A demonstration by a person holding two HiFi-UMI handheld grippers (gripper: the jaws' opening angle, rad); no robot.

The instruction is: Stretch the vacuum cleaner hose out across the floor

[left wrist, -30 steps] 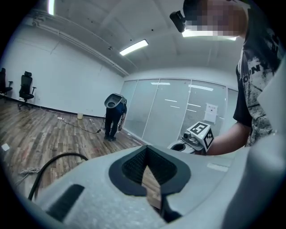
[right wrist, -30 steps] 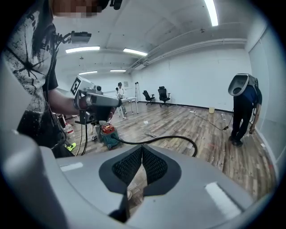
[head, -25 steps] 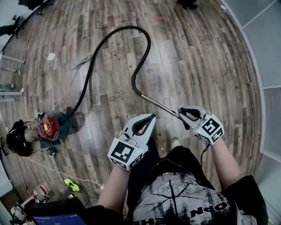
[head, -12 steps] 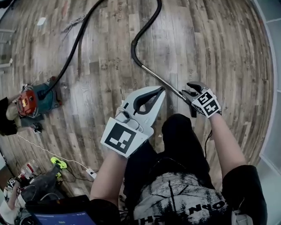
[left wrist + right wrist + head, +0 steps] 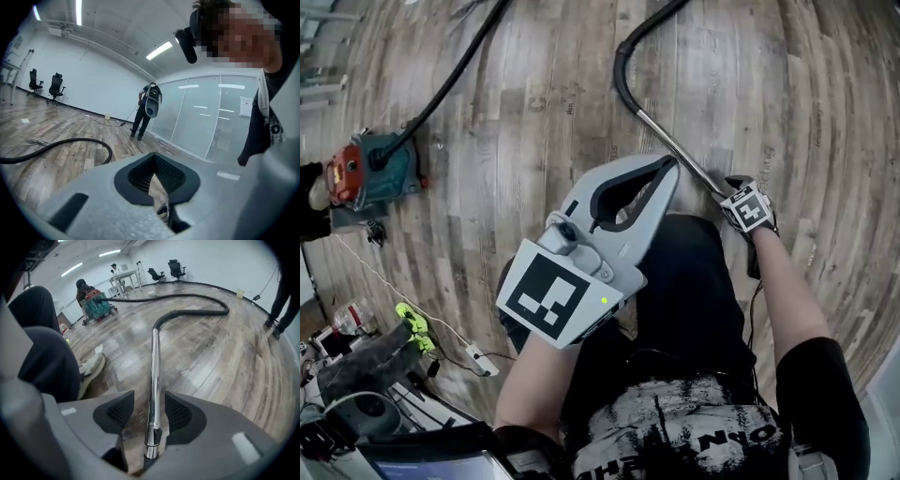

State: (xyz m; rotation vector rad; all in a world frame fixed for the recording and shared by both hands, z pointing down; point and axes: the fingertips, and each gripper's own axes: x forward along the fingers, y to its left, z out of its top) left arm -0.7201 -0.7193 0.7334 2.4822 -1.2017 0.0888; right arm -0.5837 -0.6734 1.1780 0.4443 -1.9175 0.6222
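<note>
Here's the vacuum cleaner hose [image 5: 621, 61], black and ribbed, lying on the wood floor [image 5: 534, 112] in a wide bend. One end plugs into the red-and-teal vacuum cleaner [image 5: 370, 173] at the floor's left side. The other end meets the chrome wand [image 5: 153, 380] that slopes up off the boards.

The wand runs straight into the right gripper [image 5: 149, 392]. Its jaws stand apart, one on each side of the tube, and a sliver of floor shows between each pad and the metal. The wand's end sits deep in the throat. The right arm reaches down and out with the elbow nearly straight, and the bare forearm [image 5: 778, 281] angles toward the floor's right edge.

The left gripper [image 5: 154, 154] is lifted high, close under the head camera, on a bent arm. Its tips are together with nothing between them, and only floorboards show through the loop. It points across the room toward a glass wall [image 5: 201, 112] and a distant standing person [image 5: 146, 110].

In the head view the hose leaves by the top edge, so its bend is cut off there. The right gripper's jaws are tucked behind its marker cube [image 5: 748, 211]. The vacuum cleaner is clipped at the left edge. In the right gripper view the wand's tip disappears into the gripper body.
</note>
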